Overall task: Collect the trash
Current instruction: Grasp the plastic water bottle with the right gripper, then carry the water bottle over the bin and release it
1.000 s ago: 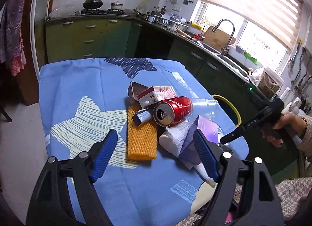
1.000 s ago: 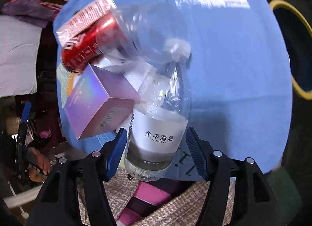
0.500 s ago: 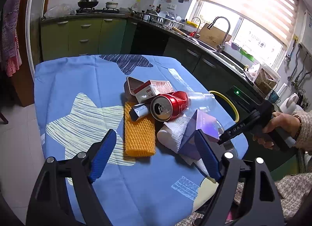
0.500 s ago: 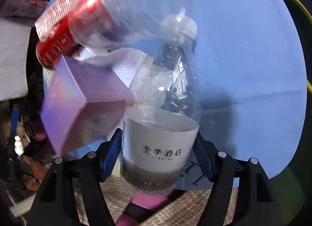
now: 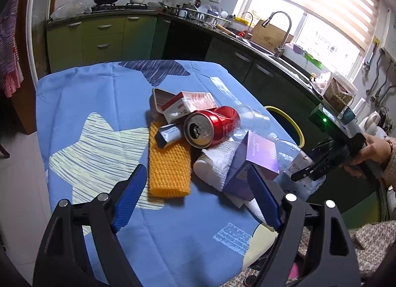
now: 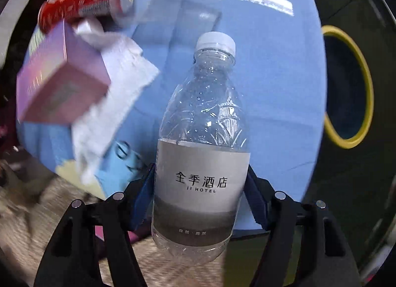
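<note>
My right gripper (image 6: 200,198) is shut on a clear plastic water bottle (image 6: 201,138) with a grey label and white cap, held above the table's near right edge. In the left wrist view the right gripper (image 5: 305,174) grips that bottle (image 5: 292,158) beside a purple box (image 5: 257,160). A trash pile lies on the blue tablecloth (image 5: 94,104): a red can (image 5: 210,126), an orange foam net (image 5: 169,165), a white paper towel (image 5: 217,160), a red-white carton (image 5: 188,106). My left gripper (image 5: 195,200) is open and empty, short of the pile.
A yellow-rimmed bin (image 6: 349,86) stands beside the table on the right; it also shows in the left wrist view (image 5: 287,123). Green kitchen cabinets (image 5: 104,37) and a sink counter (image 5: 272,52) lie behind. A person's lap is at the table's near edge.
My right gripper closed on the water bottle and lifted it away from the pile, swinging toward the bin. The purple box tipped. My left gripper stayed open and nearly still.
</note>
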Motion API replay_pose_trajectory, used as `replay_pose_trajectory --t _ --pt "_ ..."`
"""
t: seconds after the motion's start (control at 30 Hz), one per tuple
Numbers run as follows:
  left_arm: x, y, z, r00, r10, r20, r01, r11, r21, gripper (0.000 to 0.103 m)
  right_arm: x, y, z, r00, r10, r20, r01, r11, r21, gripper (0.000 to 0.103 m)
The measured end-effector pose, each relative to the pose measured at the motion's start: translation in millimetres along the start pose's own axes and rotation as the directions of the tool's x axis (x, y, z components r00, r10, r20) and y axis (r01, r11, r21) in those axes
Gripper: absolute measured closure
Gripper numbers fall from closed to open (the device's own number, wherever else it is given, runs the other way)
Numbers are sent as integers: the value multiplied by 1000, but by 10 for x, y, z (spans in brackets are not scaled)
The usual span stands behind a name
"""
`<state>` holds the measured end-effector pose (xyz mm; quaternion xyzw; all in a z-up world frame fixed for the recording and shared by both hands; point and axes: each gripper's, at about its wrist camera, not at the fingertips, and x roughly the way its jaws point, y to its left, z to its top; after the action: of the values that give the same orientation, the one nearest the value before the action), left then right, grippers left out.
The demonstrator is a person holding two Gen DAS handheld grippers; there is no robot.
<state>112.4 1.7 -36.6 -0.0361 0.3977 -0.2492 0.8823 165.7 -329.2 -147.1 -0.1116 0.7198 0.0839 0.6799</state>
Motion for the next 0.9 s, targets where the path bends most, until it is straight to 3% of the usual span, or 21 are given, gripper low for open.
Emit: replay_pose_trajectory --t 0.13,0.3,0.9 --pt "30 -65 16 1000 0 -7 0 1000 16 24 14 9 -95 999 -38 16 38 999 -30 36" --pt "31 -100 31 1000 5 -8 -5 1000 23 24 7 -84 -169 999 -30 44 31 999 -21 37" --pt "73 -69 57 1000 24 -14 -24 1000 15 24 -474 -201 -222 991 71 112 -70 997 -15 38"
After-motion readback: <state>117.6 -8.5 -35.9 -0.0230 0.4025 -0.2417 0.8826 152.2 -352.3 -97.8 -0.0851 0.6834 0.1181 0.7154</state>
